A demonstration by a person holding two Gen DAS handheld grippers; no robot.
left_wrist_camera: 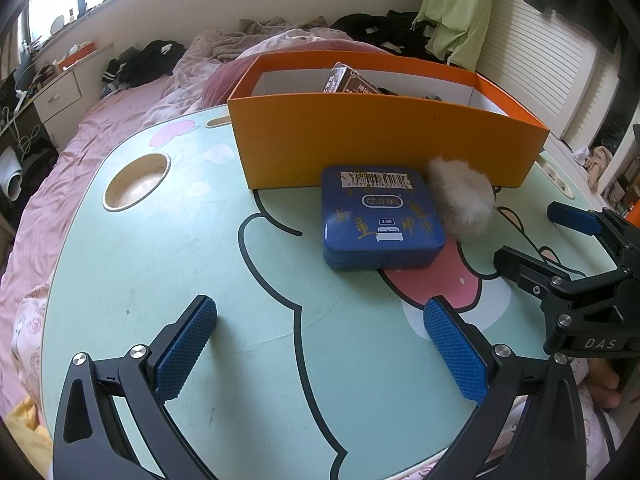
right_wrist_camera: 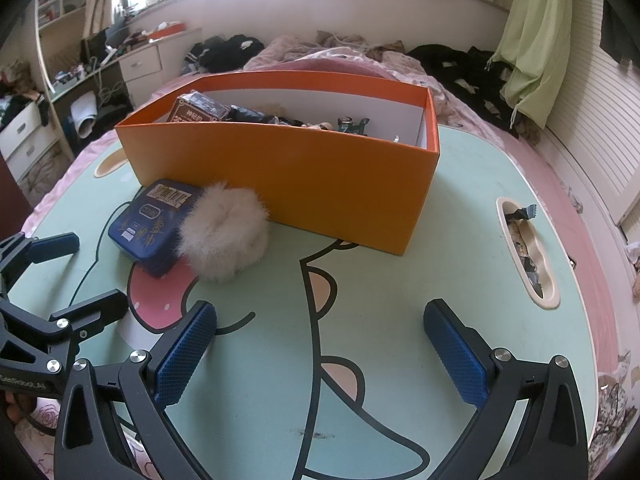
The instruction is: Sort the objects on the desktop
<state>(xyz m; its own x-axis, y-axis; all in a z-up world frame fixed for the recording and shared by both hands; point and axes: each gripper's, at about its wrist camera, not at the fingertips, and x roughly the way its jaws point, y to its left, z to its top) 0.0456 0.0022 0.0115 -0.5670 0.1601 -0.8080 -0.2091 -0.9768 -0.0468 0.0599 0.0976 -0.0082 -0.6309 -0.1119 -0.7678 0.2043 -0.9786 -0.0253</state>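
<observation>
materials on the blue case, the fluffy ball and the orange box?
Blue case: looks like painted metal tin, possibly hard plastic; glossy, rounded corners, lid seam, barcode sticker.
Fluffy ball: fur or faux fur, long soft beige fibres, no hard surface showing.
Orange box: likely cardboard, matte orange outside, white inside, thin straight walls with folded corners.

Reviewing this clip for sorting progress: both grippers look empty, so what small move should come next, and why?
Probably ease the left gripper forward to straddle the blue tin. Both grippers are open and empty, the tin lies flat on the table straight ahead of the left one, and the orange box behind it already holds items. The fluffy pompom touching the tin suits the right gripper.
</observation>
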